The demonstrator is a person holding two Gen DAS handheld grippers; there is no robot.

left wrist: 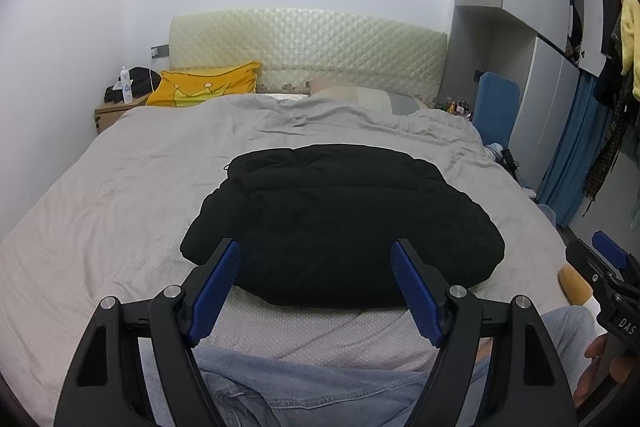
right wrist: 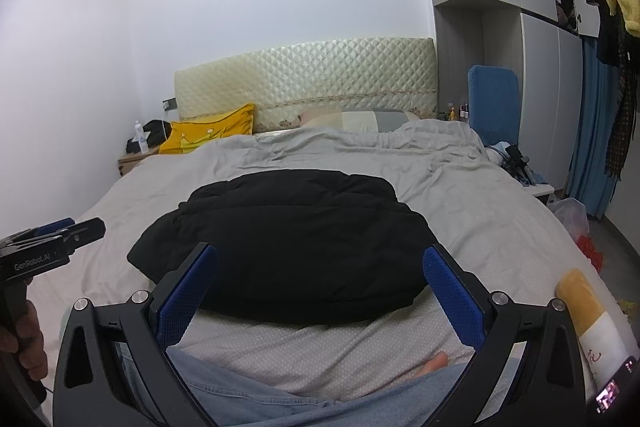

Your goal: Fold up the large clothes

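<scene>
black puffy jacket [left wrist: 340, 223], folded, on bed [left wrist: 120, 195]

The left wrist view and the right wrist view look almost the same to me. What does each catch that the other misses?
Only the left wrist view shows the left gripper from behind, with the right gripper at its right edge. Only the right wrist view shows a white plastic bag and something red on the floor, plus a bare foot. Both show the folded black jacket lying on the grey bedsheet, the yellow pillow and both grippers open.
</scene>
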